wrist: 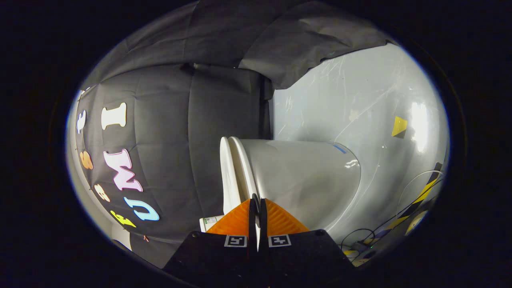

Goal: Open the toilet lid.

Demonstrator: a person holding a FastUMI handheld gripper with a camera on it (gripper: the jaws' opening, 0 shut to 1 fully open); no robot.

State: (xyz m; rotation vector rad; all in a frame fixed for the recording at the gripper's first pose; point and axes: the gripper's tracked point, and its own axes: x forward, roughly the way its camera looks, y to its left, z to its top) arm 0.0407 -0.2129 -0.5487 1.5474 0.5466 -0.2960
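Note:
The white toilet appears turned on its side because the gripper is rolled. Its lid (225, 176) lies flat against the seat (245, 172), the two showing as thin stacked rims beside the bowl (308, 180). My gripper (259, 199) is shut, its fingers pressed almost together with only a thin sliver between them. The fingertips reach the front edge where the seat rim meets the bowl. I cannot tell whether any rim is caught between them.
A glossy pale floor (360, 100) lies beyond the bowl, with a yellow marker (399, 126), striped yellow-black tape (420, 198) and loose cables (416, 178). Black cloth wall (180, 132) is on the lid's side. A small white box (210, 222) sits by the fingers.

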